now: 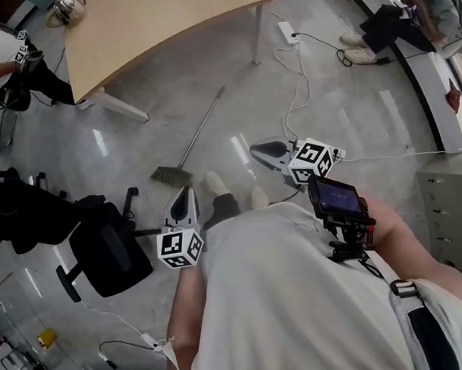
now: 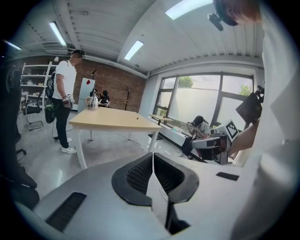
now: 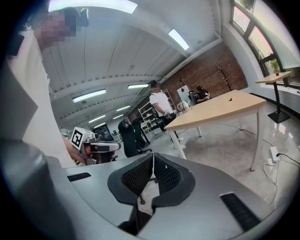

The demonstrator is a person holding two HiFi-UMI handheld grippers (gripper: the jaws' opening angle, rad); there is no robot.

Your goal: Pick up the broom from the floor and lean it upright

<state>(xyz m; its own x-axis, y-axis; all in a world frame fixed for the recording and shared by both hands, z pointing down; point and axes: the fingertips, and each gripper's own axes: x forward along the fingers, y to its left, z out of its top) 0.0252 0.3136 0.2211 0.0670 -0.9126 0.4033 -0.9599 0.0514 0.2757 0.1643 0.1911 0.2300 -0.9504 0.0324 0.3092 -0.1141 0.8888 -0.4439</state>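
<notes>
1. Broom (image 1: 197,134) lies flat on the floor in front of the person. Its brush head is nearest their feet and the handle angles away toward the table (image 1: 157,24) leg.
2. Left gripper (image 1: 183,197): jaws pressed together, nothing between them. Tip is near the brush head, not touching it.
3. Right gripper (image 1: 264,152): jaws also closed, empty. It is right of the brush head, apart from the broom.
4. Black office chair (image 1: 107,251) stands left of the left gripper.
5. White power strip (image 1: 287,31) with cable lies on the floor right of the broom handle.
</notes>
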